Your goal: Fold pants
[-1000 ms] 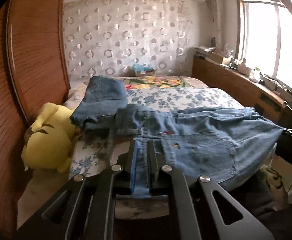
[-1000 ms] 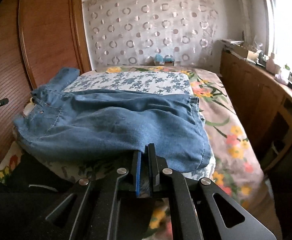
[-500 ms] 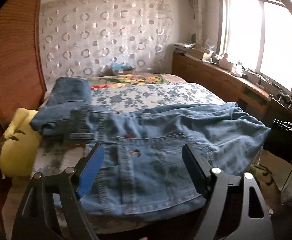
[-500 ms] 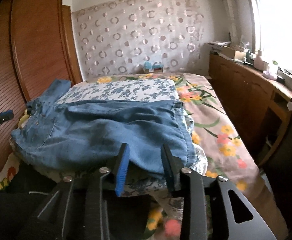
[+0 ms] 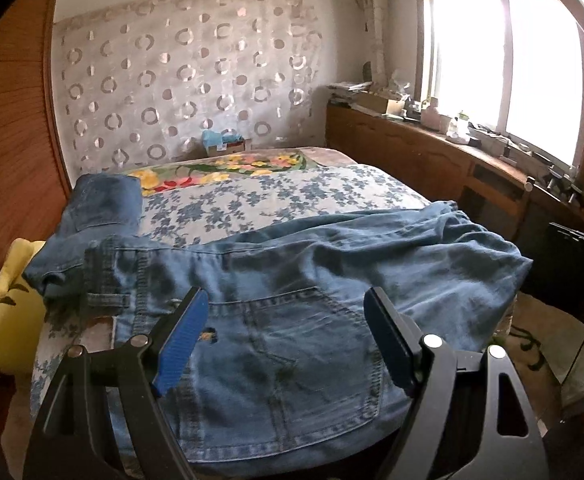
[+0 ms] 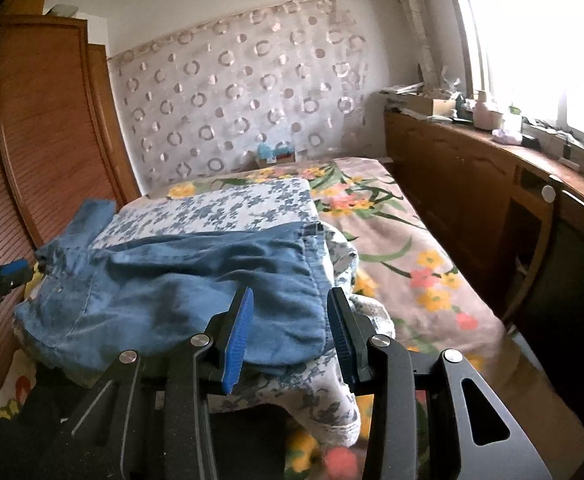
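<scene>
Blue denim pants [image 5: 292, 312] lie across the near end of the bed, waistband and back pocket toward the left wrist view, one leg bent away toward the wardrobe. They also show in the right wrist view [image 6: 179, 288], where the hem end lies near the bed's edge. My left gripper [image 5: 287, 340] is open and empty just above the back pocket. My right gripper [image 6: 289, 328] is open and empty just above the hem end.
A blue floral sheet [image 5: 275, 196] covers the bed over a flowered blanket [image 6: 396, 248]. A yellow plush toy [image 5: 7, 320] lies at the left by the wooden wardrobe [image 5: 15, 140]. A wooden cabinet [image 6: 492, 184] with clutter runs along the window on the right.
Both grippers were shut on the pants' edge a second ago. They have opened, let the denim drop on the bed, and lifted back a little.
</scene>
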### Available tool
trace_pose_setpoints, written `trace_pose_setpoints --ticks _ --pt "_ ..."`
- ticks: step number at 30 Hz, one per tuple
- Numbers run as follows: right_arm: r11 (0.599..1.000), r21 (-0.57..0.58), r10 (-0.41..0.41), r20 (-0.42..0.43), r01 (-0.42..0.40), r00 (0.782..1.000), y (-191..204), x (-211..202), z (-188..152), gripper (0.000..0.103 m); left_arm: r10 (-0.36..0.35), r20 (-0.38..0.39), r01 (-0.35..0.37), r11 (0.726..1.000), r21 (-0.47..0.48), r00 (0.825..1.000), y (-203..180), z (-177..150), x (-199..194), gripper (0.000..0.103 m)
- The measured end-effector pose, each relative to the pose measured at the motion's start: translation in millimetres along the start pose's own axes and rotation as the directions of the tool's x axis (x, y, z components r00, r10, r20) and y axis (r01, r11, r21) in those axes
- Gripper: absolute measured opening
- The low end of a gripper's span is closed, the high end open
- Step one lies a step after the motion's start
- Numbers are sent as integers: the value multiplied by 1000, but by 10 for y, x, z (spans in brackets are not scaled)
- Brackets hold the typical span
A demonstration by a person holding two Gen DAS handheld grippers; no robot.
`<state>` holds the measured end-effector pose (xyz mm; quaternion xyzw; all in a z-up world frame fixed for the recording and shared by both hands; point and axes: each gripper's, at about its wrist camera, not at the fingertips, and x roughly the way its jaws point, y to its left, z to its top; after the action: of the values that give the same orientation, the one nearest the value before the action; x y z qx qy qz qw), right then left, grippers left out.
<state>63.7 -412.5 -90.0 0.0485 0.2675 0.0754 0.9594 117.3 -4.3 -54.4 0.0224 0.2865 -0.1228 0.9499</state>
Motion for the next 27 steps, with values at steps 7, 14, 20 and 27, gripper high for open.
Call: trace_pose_setpoints --ticks 7,14,20,27 --pt "1000 2 2 1 -2 1000 -8 83 -36 52 -22 -10 22 999 23 1000 -162 -68 103 80" --pt "1000 25 -8 -31 8 999 -43 231 -32 53 -47 -35 48 999 25 998 -275 -179 225 80" --pt "996 75 -33 -90 40 995 -113 377 13 53 -55 -54 56 998 16 997 -302 -252 266 80" --pt "995 96 -18 -153 33 988 -98 577 -12 53 -60 -79 62 998 11 995 -320 -304 311 80"
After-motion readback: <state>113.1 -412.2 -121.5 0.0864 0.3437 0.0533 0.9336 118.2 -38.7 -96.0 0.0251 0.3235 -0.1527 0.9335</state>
